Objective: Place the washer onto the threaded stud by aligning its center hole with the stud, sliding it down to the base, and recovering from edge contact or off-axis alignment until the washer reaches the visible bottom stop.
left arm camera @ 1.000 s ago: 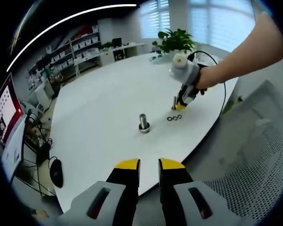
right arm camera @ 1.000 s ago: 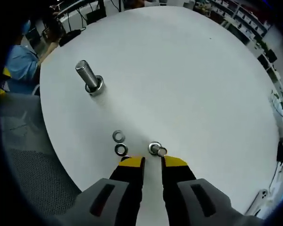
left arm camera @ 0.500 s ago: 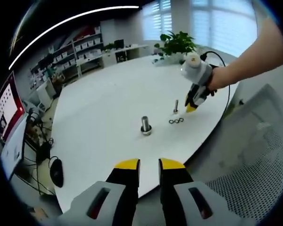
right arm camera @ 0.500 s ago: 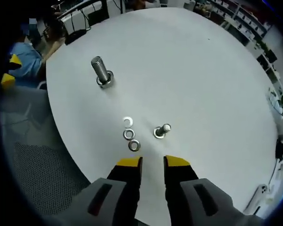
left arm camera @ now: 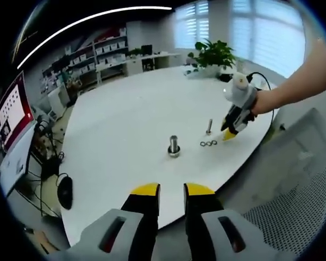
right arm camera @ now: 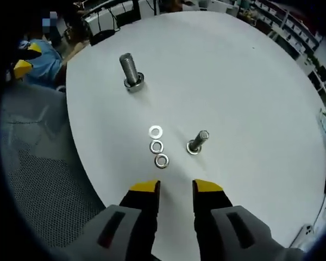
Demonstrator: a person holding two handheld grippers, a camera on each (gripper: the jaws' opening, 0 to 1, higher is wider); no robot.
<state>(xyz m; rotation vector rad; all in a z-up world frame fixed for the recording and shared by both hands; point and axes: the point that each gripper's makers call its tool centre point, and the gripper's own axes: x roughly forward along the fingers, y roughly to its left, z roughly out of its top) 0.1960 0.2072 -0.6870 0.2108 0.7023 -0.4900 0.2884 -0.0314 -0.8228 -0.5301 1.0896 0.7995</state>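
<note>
On the round white table stand a thick threaded stud and a thinner threaded stud. Three washers lie flat in a short row just left of the thin stud. My right gripper hovers a little short of the washers, open, with nothing between its fingers. In the left gripper view the thick stud, the thin stud and the washers sit mid-table, and the right gripper hangs beside them in a person's hand. My left gripper is held back over the table's near edge, open and holding nothing.
A grey mesh chair stands at the table's edge on the right. A potted plant sits at the far side, with shelves behind. A monitor, a mouse and cables lie to the left.
My right gripper has pulled back from the thin stud, so the studs and washers now sit farther ahead of its tips. The left gripper view has shifted slightly.
</note>
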